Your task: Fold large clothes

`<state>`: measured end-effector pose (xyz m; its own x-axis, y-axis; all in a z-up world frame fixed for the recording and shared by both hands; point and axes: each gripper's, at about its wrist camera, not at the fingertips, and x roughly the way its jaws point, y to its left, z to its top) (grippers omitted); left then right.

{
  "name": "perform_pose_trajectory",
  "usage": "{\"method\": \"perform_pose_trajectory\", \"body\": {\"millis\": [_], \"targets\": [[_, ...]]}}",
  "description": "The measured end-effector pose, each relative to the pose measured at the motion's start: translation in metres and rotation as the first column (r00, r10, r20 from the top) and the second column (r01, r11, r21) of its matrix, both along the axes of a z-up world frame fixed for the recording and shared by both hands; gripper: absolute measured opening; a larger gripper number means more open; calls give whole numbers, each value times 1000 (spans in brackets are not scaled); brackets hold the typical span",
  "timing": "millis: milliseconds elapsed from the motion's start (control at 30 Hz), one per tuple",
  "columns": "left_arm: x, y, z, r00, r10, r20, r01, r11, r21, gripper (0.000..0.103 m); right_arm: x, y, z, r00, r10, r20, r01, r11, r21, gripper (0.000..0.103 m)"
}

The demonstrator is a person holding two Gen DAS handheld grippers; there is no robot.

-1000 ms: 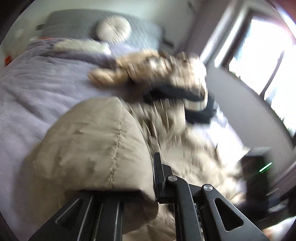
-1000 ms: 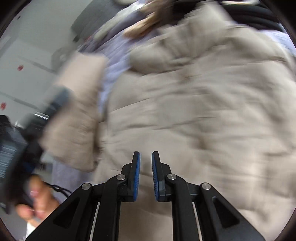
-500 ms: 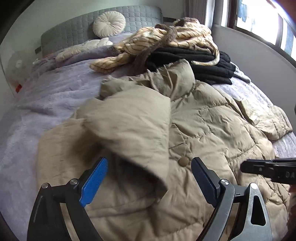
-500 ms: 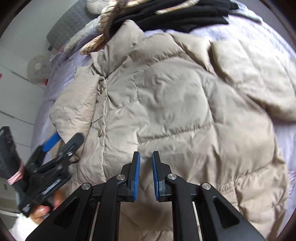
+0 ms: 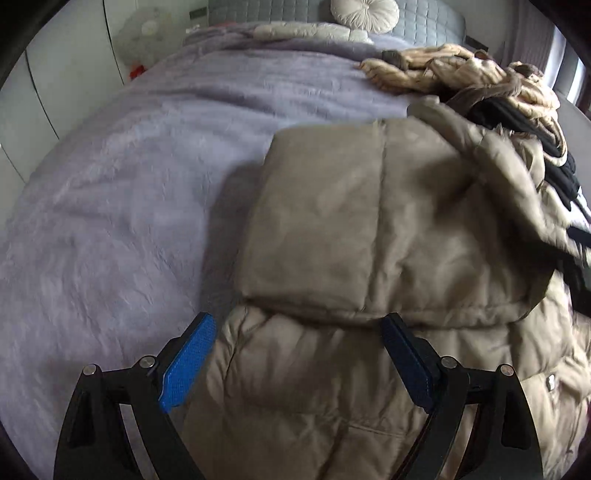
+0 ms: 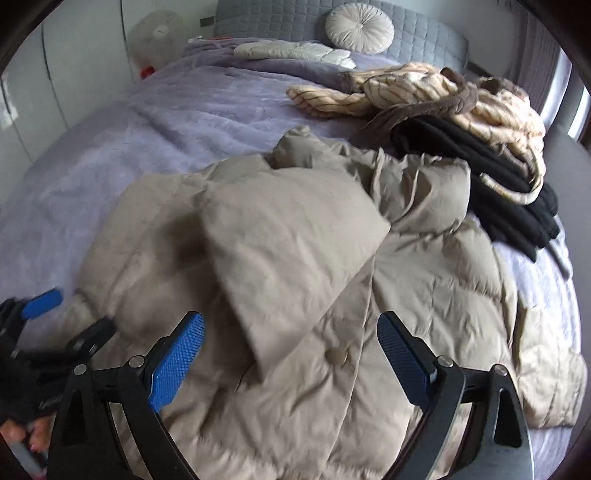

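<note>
Lying across the near right part of the bed, the beige puffer coat (image 6: pixel 424 295) spreads over the lilac fleece blanket (image 6: pixel 147 140), its quilted body rumpled and its collar bunched toward the far side. One sleeve (image 6: pixel 288 251) is folded across the chest and rests at a slant on the front panel, its cuff end close to a round button (image 6: pixel 338 356). The right gripper (image 6: pixel 290 354) hovers above the near part of the coat with its jaws spread wide and nothing between them; its blue pads (image 6: pixel 177 362) sit on either side of the folded sleeve's end without touching it. The left gripper (image 5: pixel 297 360) is likewise wide apart and holds nothing, poised over the coat's near left edge, with the folded sleeve (image 5: pixel 332 229) just beyond its tips and the blanket (image 5: pixel 110 203) stretching away to the left. In the right wrist view the left gripper (image 6: pixel 70 321) also shows at the near left, beside the coat's edge. Farther off on the right, a cream striped garment (image 6: pixel 424 96) and a brown scarf (image 6: pixel 443 103) lie on a stack of black clothes (image 6: pixel 480 166), just beyond the coat's collar. At the far end, a round cushion (image 6: pixel 360 31) leans on the grey quilted headboard (image 6: pixel 277 22), with a pale quilted item (image 6: pixel 291 50) lying in front of it.
</note>
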<state>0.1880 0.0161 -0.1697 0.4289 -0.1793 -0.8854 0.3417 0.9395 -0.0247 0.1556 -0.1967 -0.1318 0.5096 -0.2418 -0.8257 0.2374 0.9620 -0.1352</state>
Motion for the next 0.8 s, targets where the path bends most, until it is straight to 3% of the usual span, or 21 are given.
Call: {"method": "perform_pose_trajectory", "body": {"millis": [133,233,333,433,600,700,800], "targets": [[-2,0,-13,1000,-7,-16,7,1000,7,92,-13,-44,0,986,-170,-2,170,986,-3,96],[-1,0,-16,1000,-10,-14,10,1000,14,92,-39,-84,-4,958,-286,-6,286,956,71,96],[0,2,-10,999,-25,-37,25,1000,4,92,-65,-121,-12,916,-401,-26,399,899,182,96],[12,14,9,997,-52,-54,46,993,-111,92,-93,-149,-17,877,-479,-35,463,825,323,96],[67,29,37,995,-32,-93,5,960,-280,92,-116,-169,-15,867,-498,-17,435,740,513,96],[117,27,15,976,-40,-215,-38,938,-344,92,-118,-174,-20,877,-481,-24,377,655,655,96],[154,18,-24,924,-60,-377,-100,915,-390,92,-115,-169,-25,885,-465,-31,329,576,748,96]]}}
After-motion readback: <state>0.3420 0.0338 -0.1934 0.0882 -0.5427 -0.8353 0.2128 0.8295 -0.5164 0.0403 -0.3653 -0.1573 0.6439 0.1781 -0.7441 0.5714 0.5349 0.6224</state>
